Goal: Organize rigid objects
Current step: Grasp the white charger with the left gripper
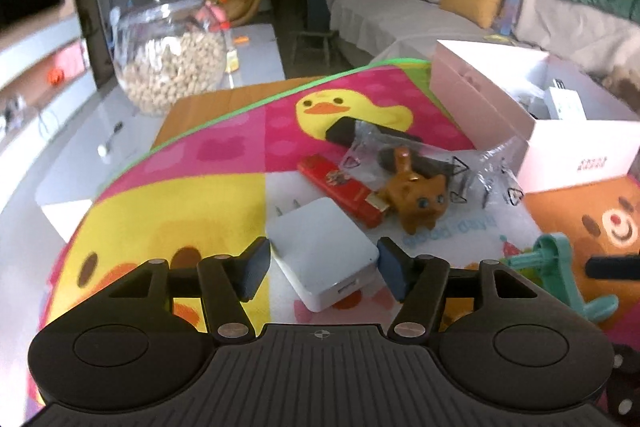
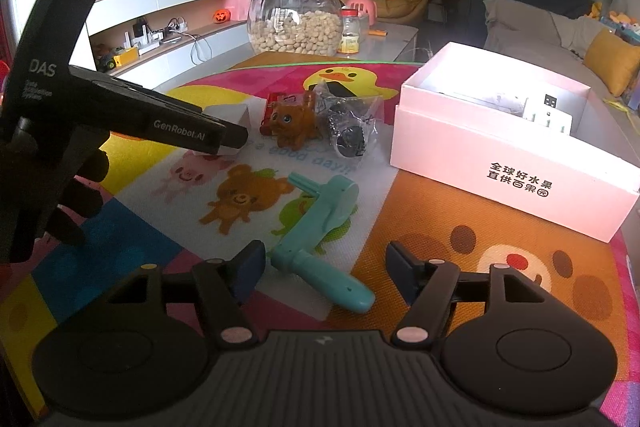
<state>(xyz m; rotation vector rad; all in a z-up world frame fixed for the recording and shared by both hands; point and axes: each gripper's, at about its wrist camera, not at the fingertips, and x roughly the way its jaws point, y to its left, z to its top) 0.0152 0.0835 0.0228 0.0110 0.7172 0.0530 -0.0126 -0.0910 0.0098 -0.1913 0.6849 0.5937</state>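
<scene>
At the lower centre, the left gripper [image 1: 323,273] straddles the white charger [image 1: 324,259], jaws wide, not gripping; right gripper [image 2: 326,273] gapes empty over the teal crank [image 2: 320,227]. The pink box [image 2: 500,155] holds few items; most remain outside.

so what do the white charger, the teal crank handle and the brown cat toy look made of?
White charger: smooth matte plastic, with metal prongs. Teal crank handle: moulded plastic with a slight sheen. Brown cat toy: glossy, probably hard plastic or vinyl; can't tell which.

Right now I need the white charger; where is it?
The white charger lies on the mat between the open left hand-held gripper, beside the red box.
</scene>
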